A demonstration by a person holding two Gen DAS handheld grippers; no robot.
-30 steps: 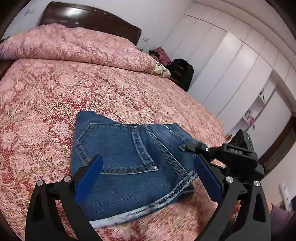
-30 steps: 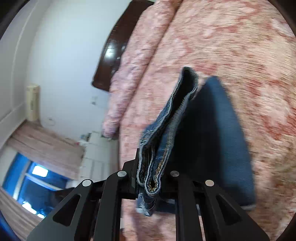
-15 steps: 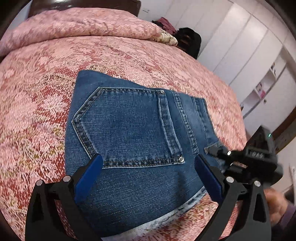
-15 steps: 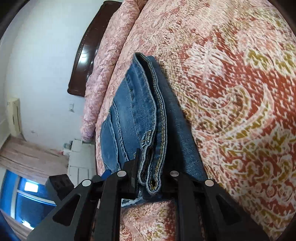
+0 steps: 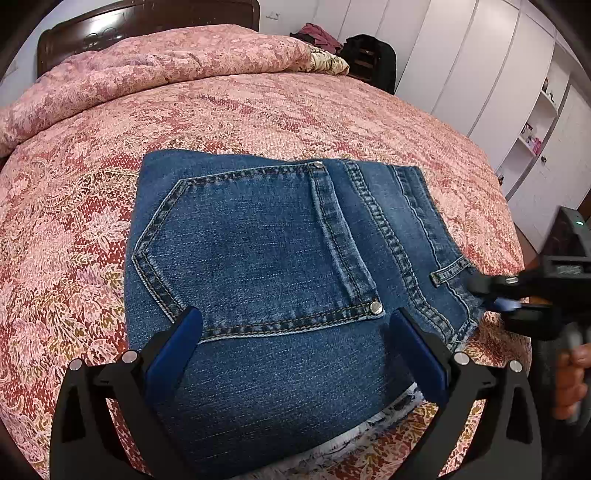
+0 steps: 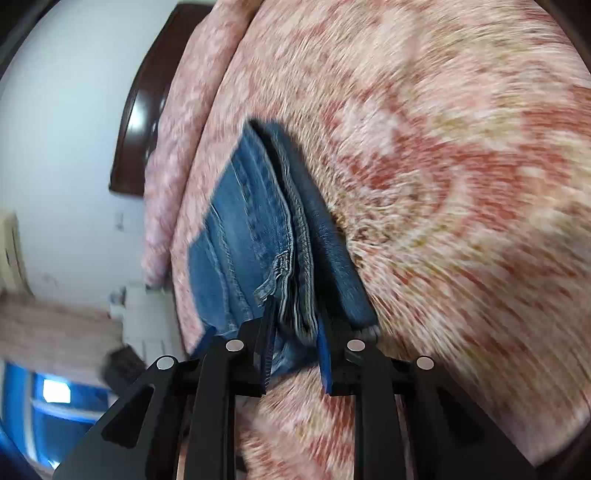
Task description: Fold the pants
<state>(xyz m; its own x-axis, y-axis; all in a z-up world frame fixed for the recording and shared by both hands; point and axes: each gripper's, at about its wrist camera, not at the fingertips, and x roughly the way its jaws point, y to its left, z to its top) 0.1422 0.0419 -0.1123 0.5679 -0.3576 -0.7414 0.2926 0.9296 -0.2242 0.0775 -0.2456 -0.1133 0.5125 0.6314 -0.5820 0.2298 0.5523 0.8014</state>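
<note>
The blue jeans lie folded into a flat packet on the pink bedspread, back pocket up. My left gripper is open and empty, hovering just above the near part of the jeans. My right gripper sits at the packet's right edge by the waistband and belt loop. In the right wrist view the jeans show edge-on, and my right gripper has its jaws slightly parted around the folded layers; the grip looks loosened.
A pink pillow or rolled quilt and a dark wooden headboard lie at the far end of the bed. White wardrobes and a dark pile of clothes stand beyond the right side.
The right gripper lowered the lifted jeans edge onto the bed and its jaws have parted slightly. The left gripper moved closer over the jeans, still open.
</note>
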